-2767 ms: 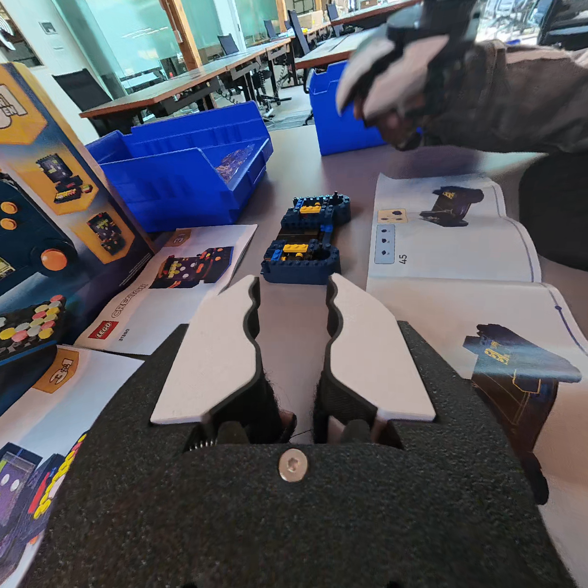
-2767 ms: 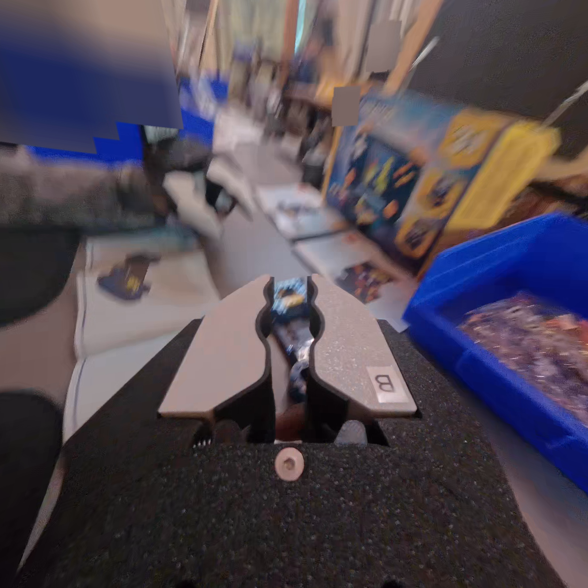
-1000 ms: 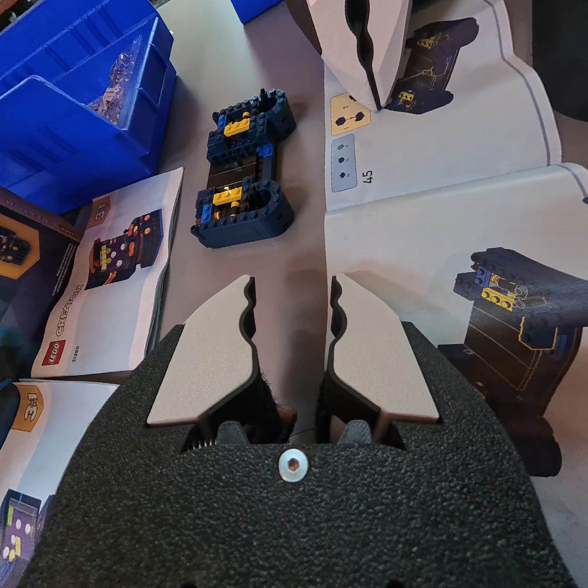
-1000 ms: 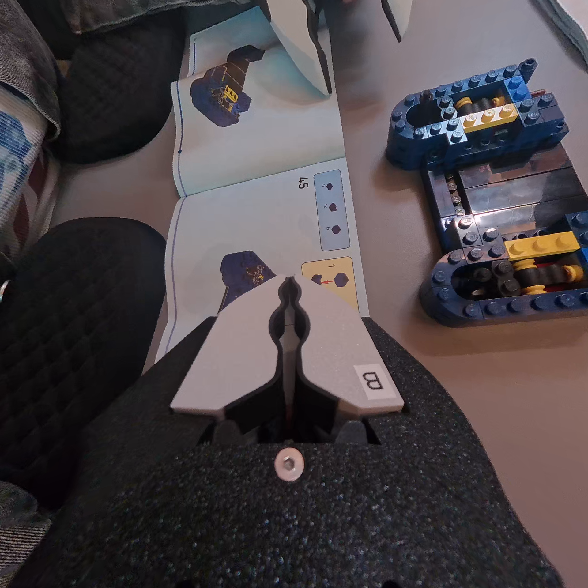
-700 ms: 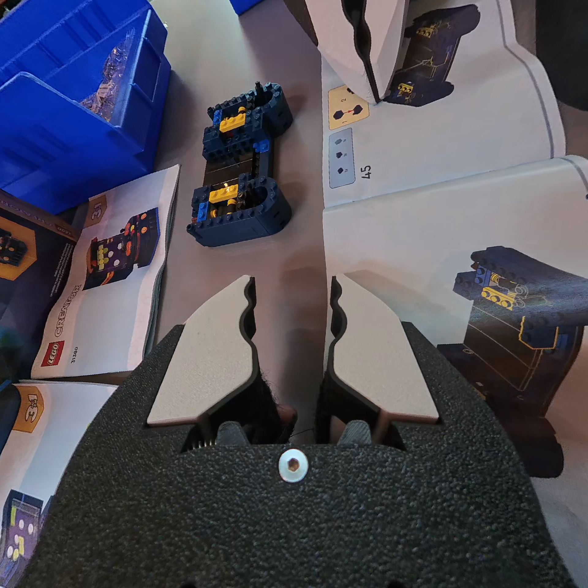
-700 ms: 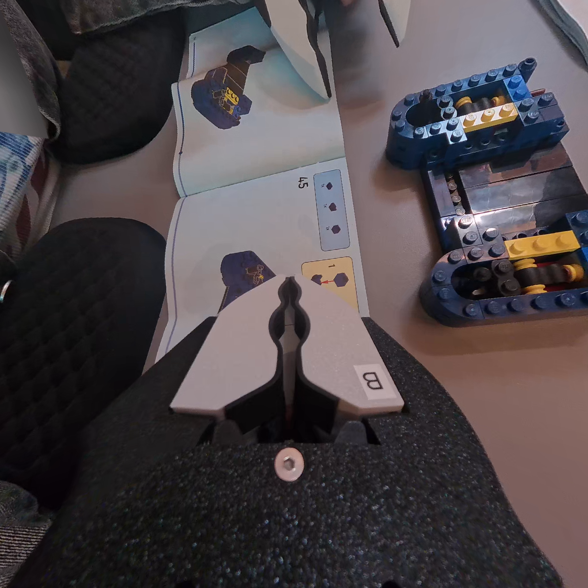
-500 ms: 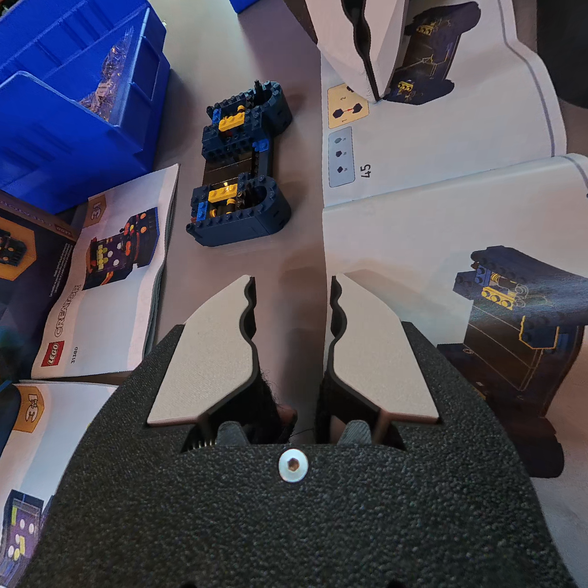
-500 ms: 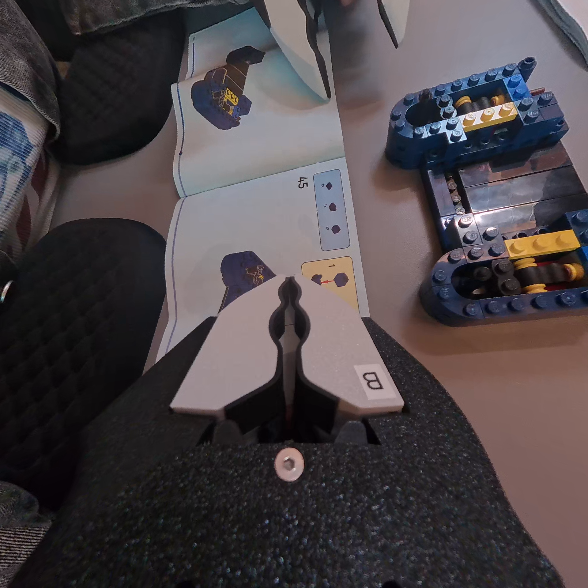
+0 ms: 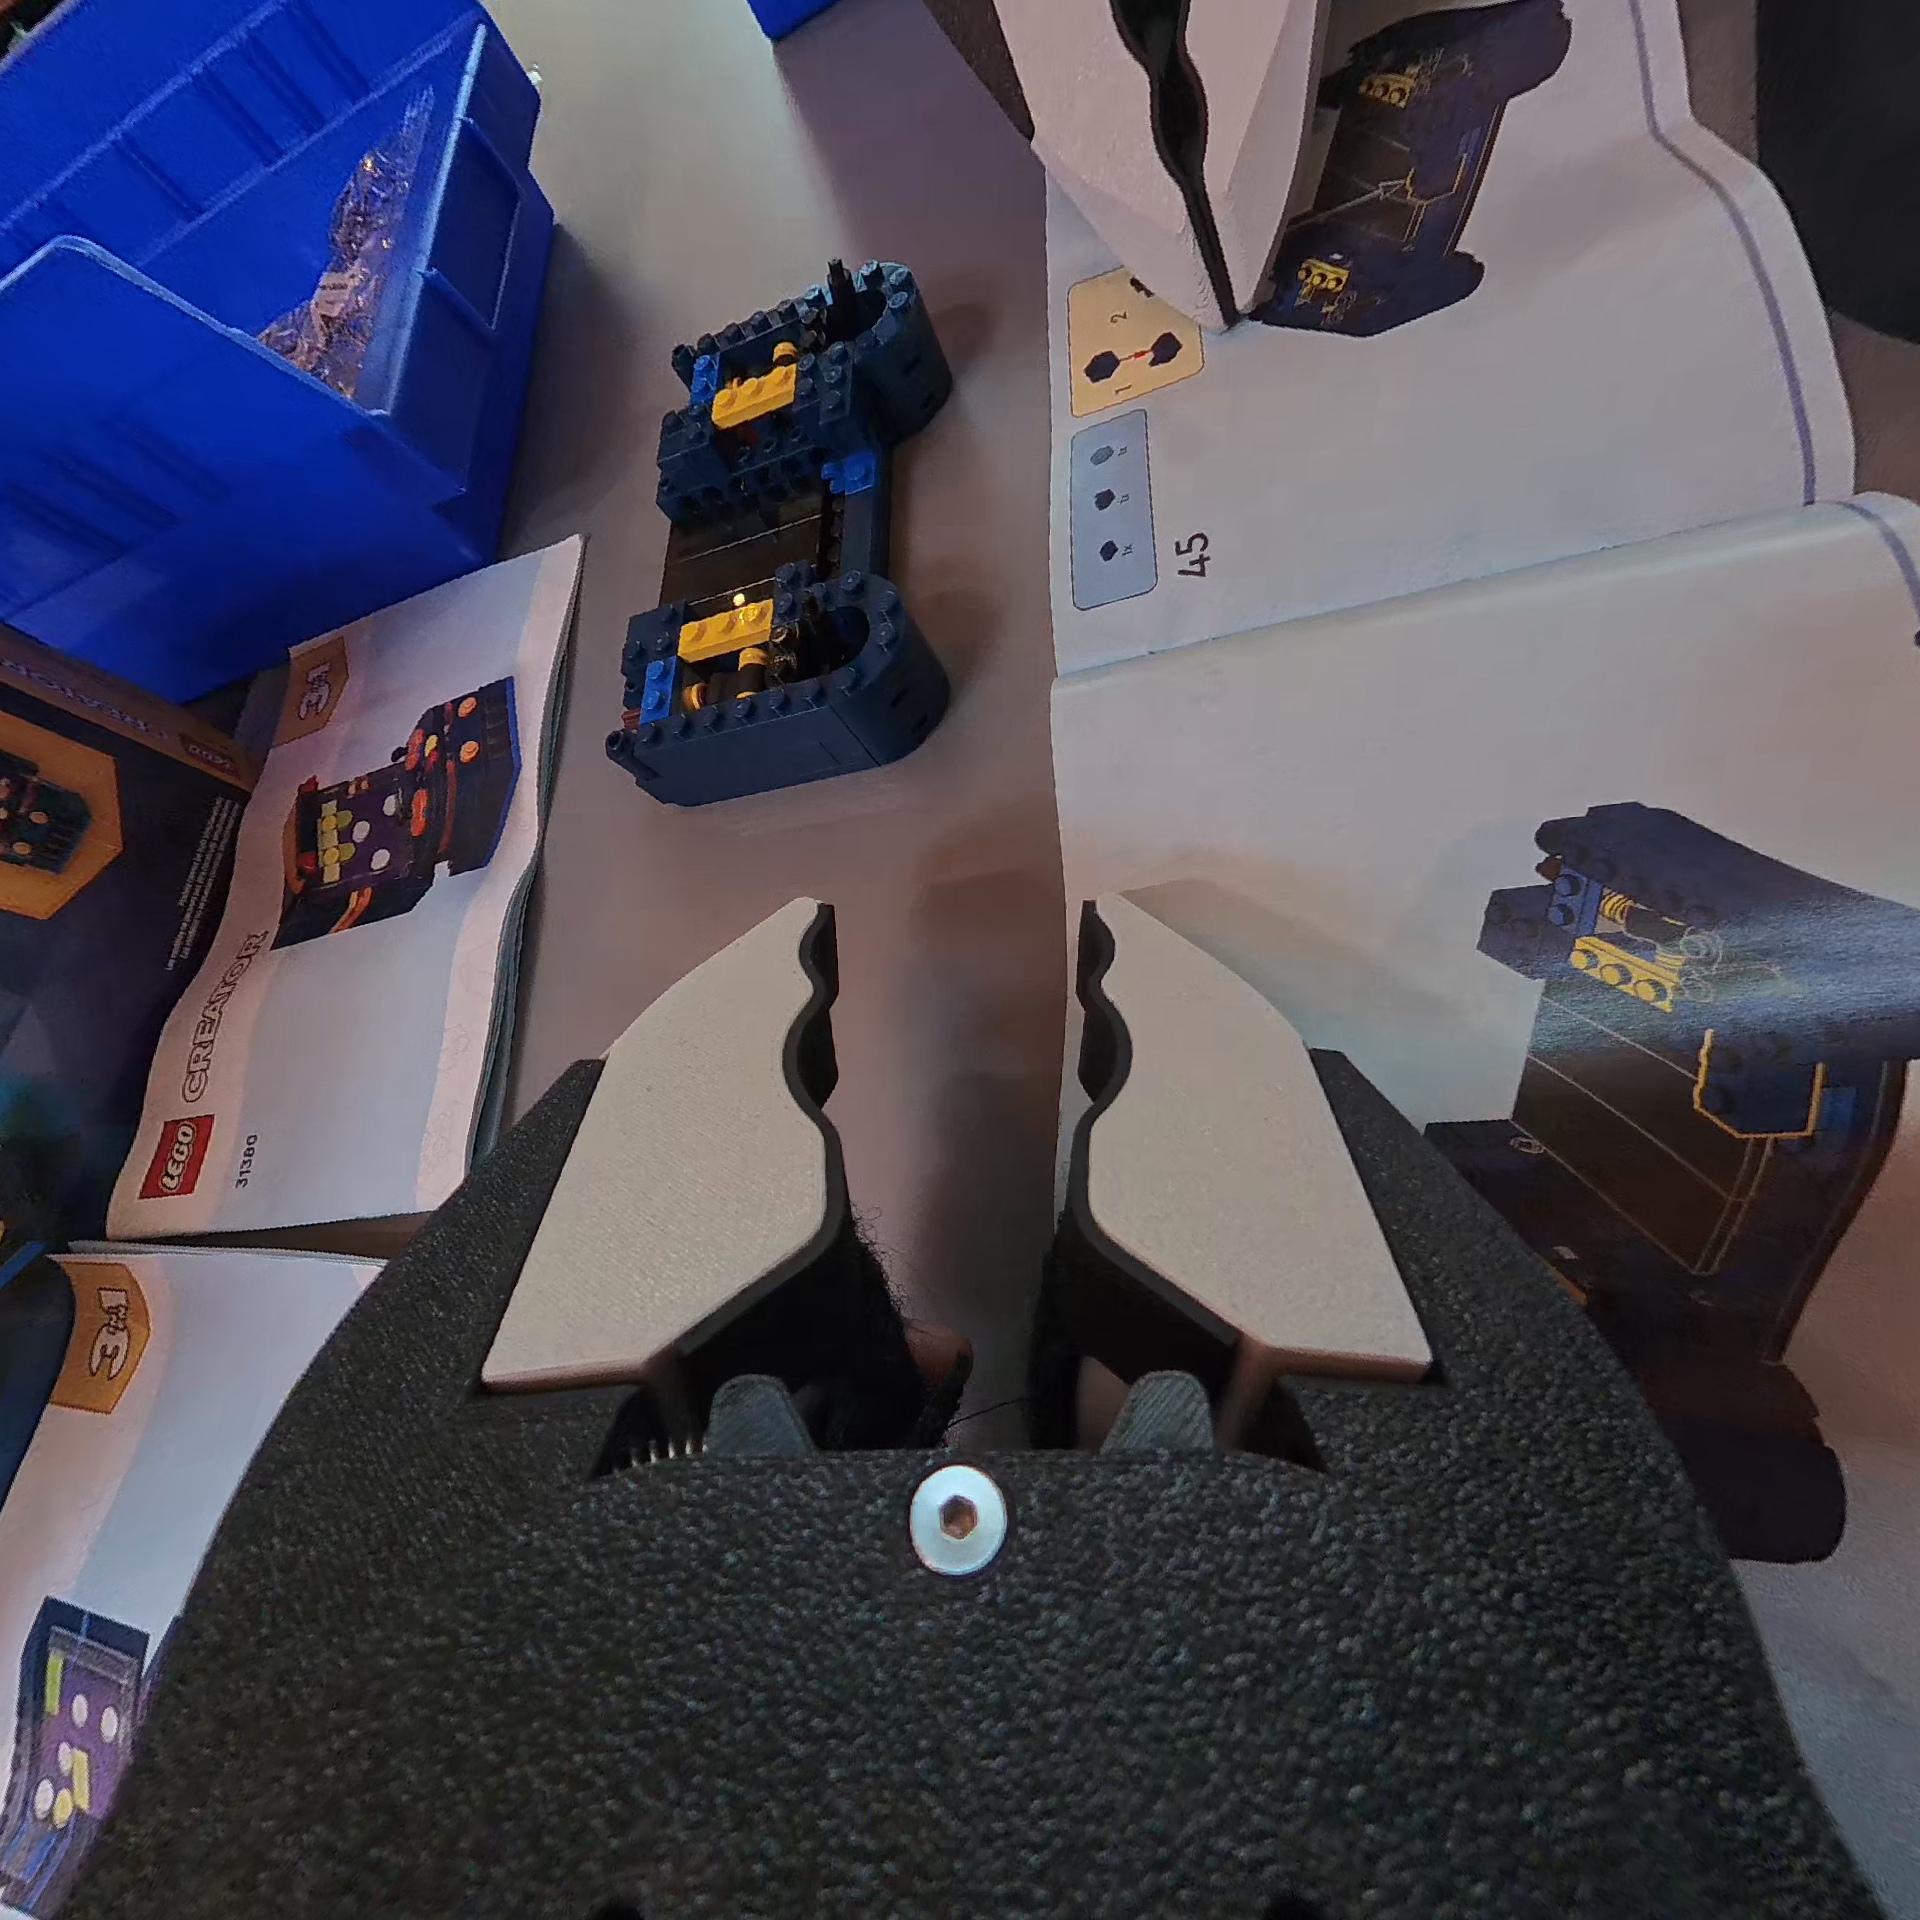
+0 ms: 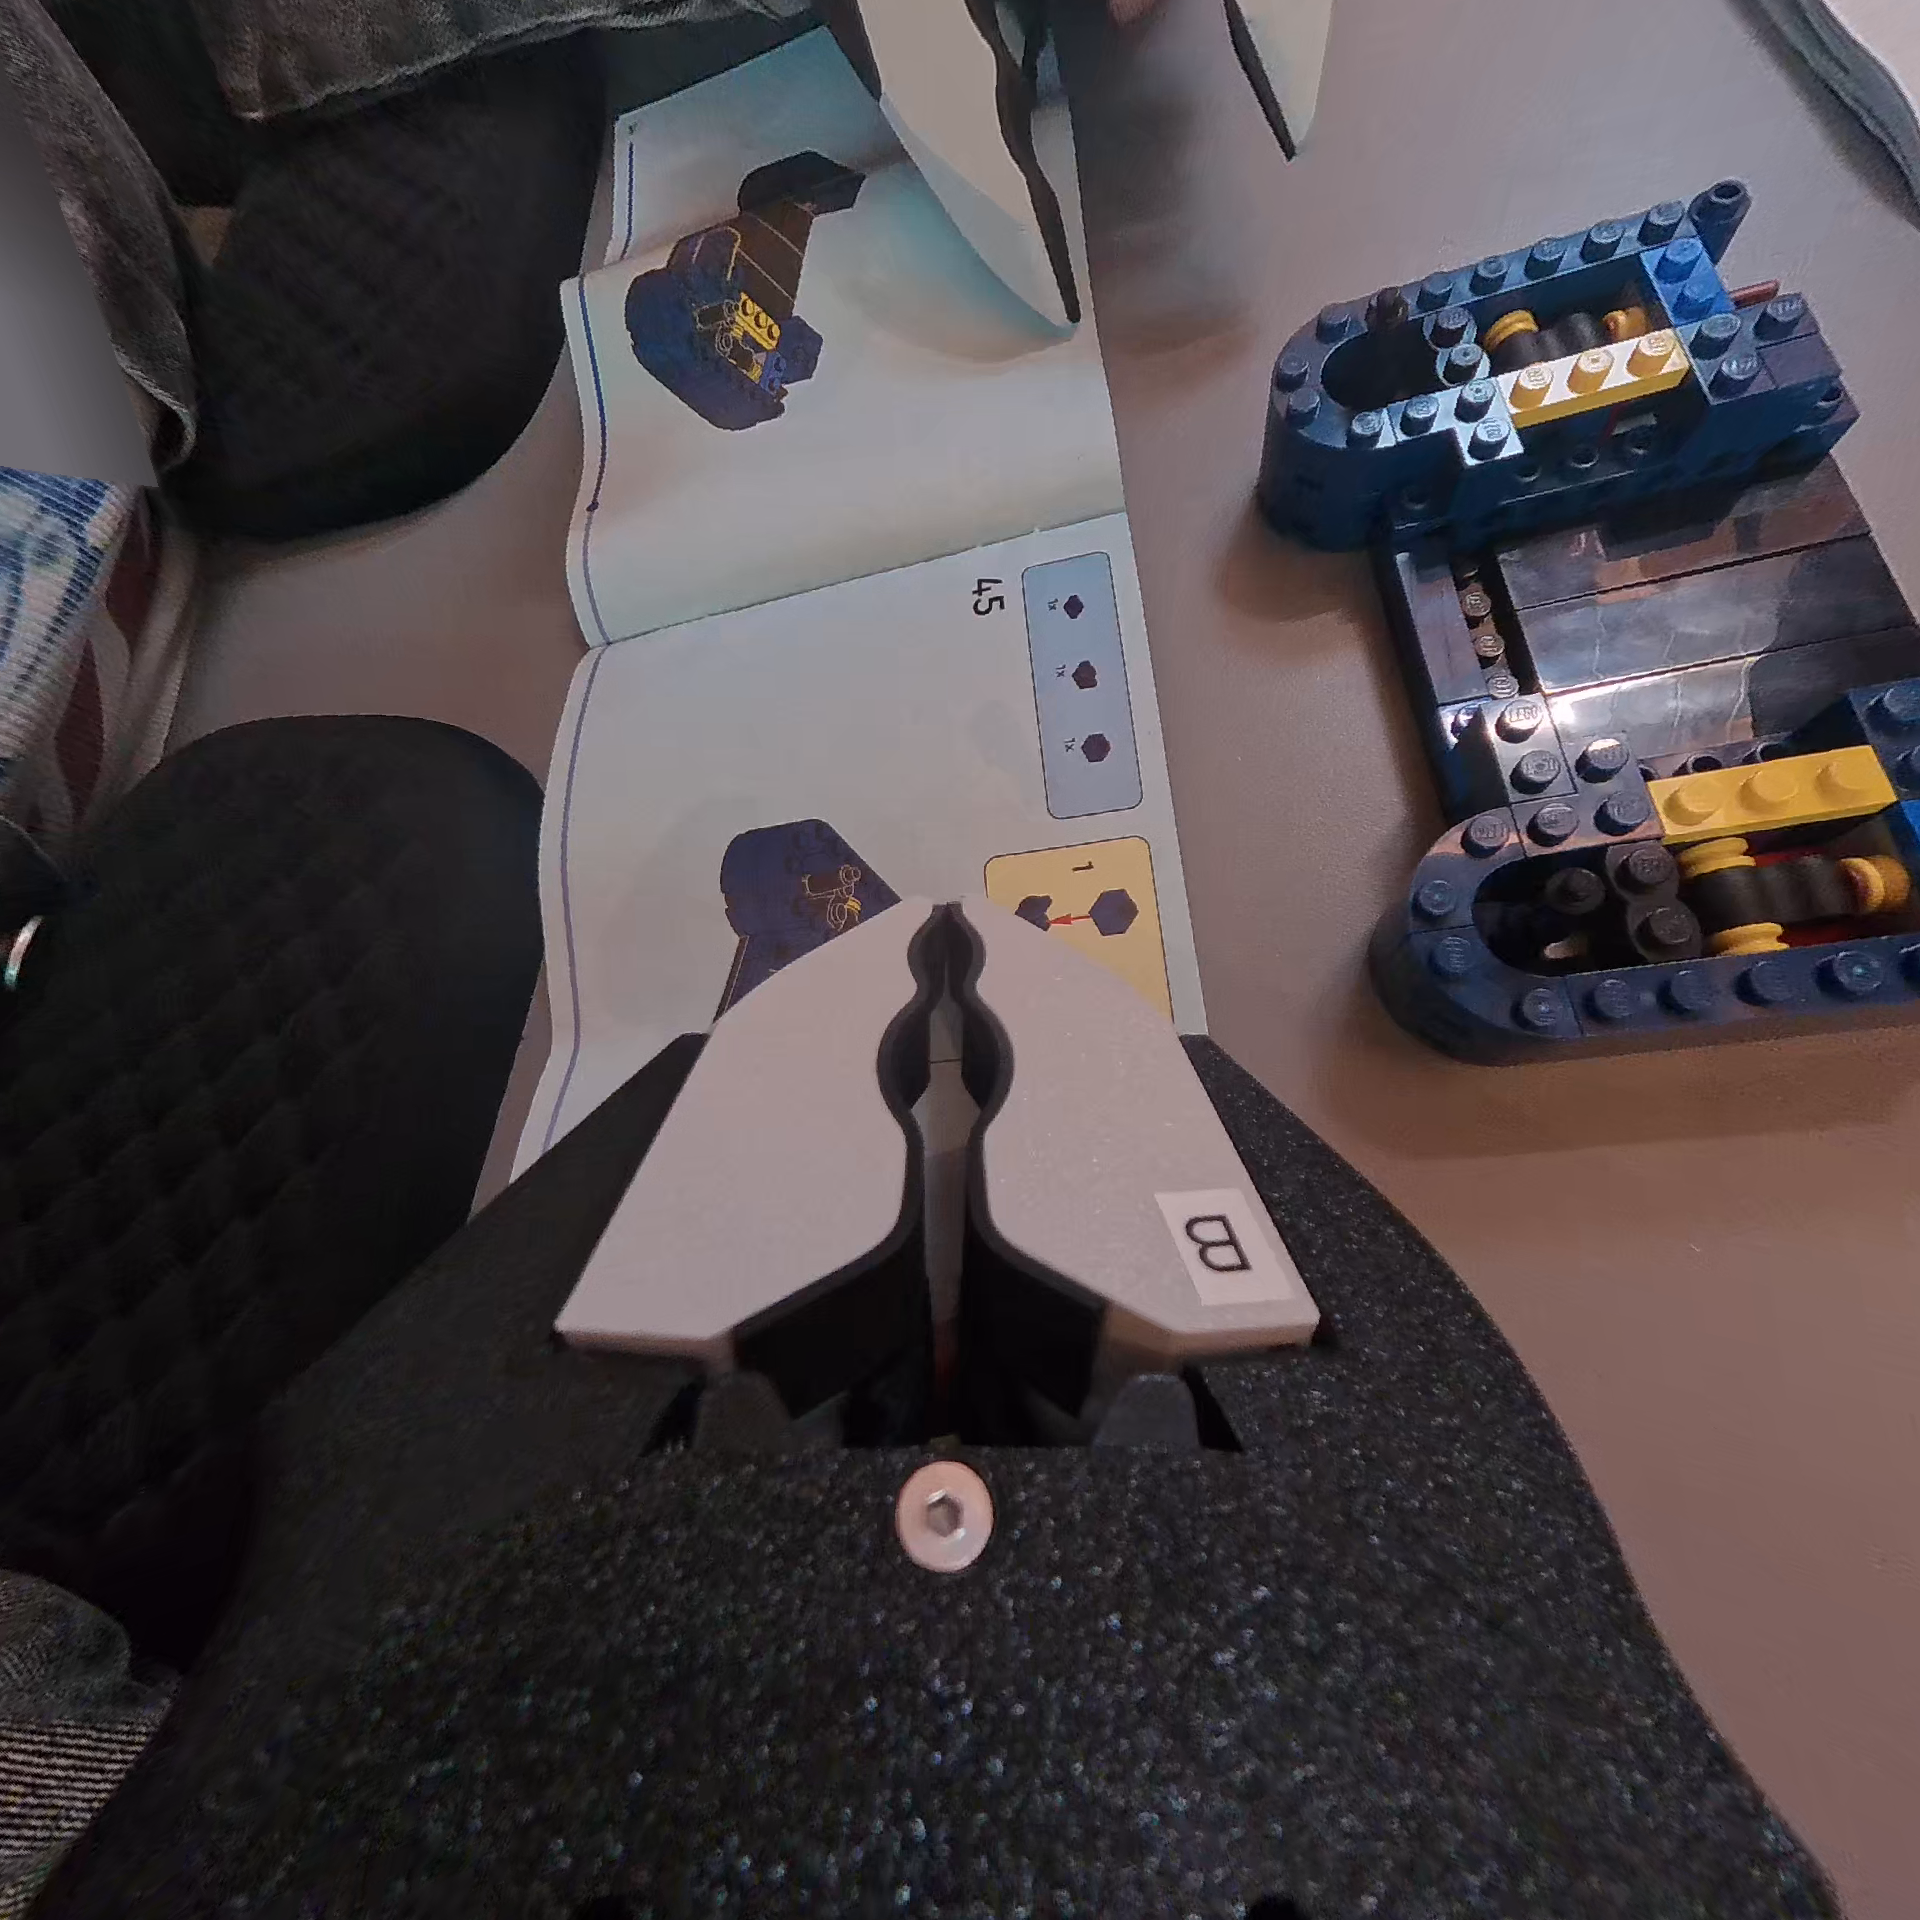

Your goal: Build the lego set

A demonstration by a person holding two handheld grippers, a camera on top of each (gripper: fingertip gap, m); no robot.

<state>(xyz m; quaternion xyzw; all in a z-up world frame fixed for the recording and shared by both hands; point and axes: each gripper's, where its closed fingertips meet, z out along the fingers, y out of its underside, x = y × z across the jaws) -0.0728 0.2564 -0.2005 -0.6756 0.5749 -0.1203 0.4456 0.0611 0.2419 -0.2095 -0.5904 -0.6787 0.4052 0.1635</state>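
Left gripper (image 9: 954, 914): fingers spread, nothing between the pads; only bare table (image 9: 748, 156) shows in the gap, at centre frame
Right gripper (image 10: 948, 914): fingertips pressed together, nothing seen pinched between them; it hovers over the lower page of the open instruction booklet (image 10: 831, 727); in the left wrist view it enters from the top edge, tip close over the same booklet
Nearest to left gripper: the booklet's left edge, just beside the right finger; the dark-blue brick model (image 9: 779, 540) lies ahead, above centre and slightly left, apart from the fingertips
Nearest to right gripper: a yellow inset panel (image 10: 1081, 914) printed on the page, just right of the tip; the brick model sits well apart at the right edge of that frame
Handling judgement: the model looks rigid, with straight long walls that would suit a squeeze across its narrow width
Surroundings: closed booklet (image 9: 343, 883) at left, blue bin (image 9: 208, 364) upper left, printed box (image 9: 62, 831) at far left edge
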